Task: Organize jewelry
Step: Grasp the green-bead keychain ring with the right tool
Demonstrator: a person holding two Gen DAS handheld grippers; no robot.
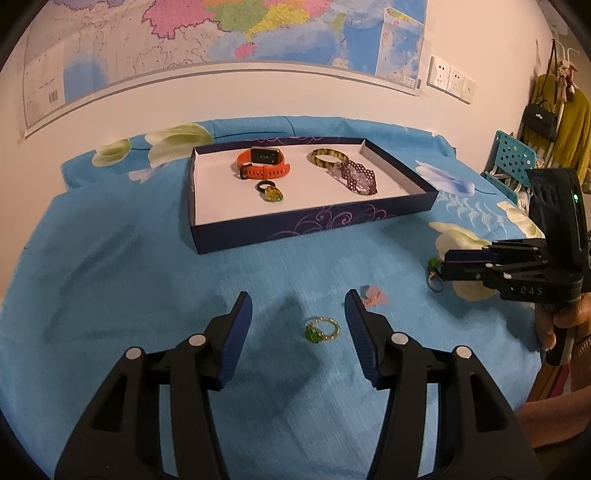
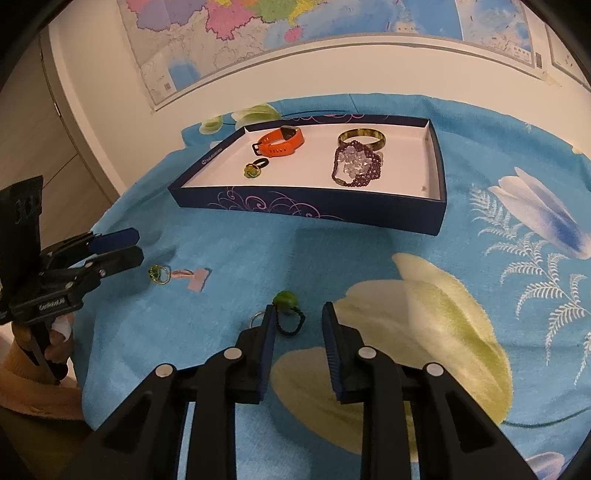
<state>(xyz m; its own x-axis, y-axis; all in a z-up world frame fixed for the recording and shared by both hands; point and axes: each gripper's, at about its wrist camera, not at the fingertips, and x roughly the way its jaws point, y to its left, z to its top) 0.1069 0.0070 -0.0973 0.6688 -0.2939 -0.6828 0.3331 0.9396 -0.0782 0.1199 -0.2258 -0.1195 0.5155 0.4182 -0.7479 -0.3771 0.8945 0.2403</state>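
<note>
Lying between parted left fingers [image 1: 298,317], gold ring [image 1: 322,329], right fingers [image 2: 297,320] parted beside green pendant [image 2: 285,299]

A bed [image 1: 110,266] under a blue flowered sheet carried a dark box [image 1: 306,230], a green-stoned ring [image 1: 322,329], a green charm [image 2: 286,300] and pink scraps [image 2: 195,279].

Both views were warm-toned and fairly dim, with indoor light from above and a yellowish cast on the wall [image 1: 258,96]. Soft, broad shadows of the gripper fingers fell on the blue cloth [image 1: 110,295] toward the far side, faint-edged. No harsh glare; only small highlights on the metal pins. Strong fisheye bending curved the wall map [image 2: 295,33] and darkened the corners into black vignette. Centre was reasonably sharp; the cloth at left in the left wrist view looked smeared, slightly blurred.
</note>
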